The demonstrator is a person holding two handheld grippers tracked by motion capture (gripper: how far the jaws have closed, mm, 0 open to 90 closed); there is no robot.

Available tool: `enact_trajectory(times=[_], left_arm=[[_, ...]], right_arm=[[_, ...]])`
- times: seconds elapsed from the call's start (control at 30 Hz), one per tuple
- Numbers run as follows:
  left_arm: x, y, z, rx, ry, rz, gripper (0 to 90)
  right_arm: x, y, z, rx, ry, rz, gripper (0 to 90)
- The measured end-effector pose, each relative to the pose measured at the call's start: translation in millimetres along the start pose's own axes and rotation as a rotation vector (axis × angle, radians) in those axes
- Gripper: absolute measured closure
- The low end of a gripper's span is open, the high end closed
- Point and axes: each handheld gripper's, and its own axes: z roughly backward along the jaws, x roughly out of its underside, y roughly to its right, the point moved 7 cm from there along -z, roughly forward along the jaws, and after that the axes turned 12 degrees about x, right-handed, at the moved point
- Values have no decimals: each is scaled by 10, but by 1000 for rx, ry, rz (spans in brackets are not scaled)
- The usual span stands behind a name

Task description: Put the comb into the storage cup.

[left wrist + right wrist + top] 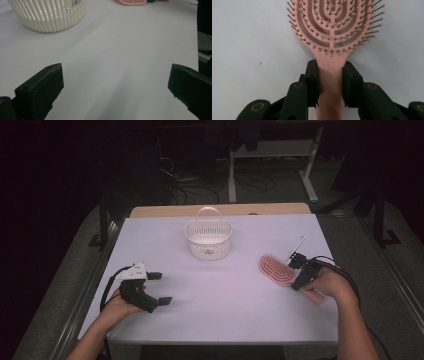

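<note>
Right now the right gripper [330, 75] has its jaws clamped on the neck of the pink plastic hairbrush with ball-tipped bristles [332, 30], which lies bristles-up on the right side of the white table [220, 285]. As I see it, the hold sits just below the paddle, so the wide head could droop or swivel once lifted, and the smooth handle might slide between the pads (they grip only a narrow stretch). The left gripper [159, 289], jaws wide apart with nothing between them, rests on the table's near left. The right gripper view shows pads meeting handle, which the high view leaves too small to judge; the high view instead places the cream slotted plastic basket with a hoop handle [208, 239] well apart from the brush, toward the far middle
</note>
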Motion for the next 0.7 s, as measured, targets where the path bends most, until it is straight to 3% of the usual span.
enact_trajectory(times=[0.17, 0.7], left_arm=[[0, 0, 1, 0, 1, 2, 1], [-2, -4, 10, -4, 1, 0, 1]], right_arm=[[7, 9, 2, -8, 13, -7, 688], [20, 12, 30, -83, 153, -32, 689]])
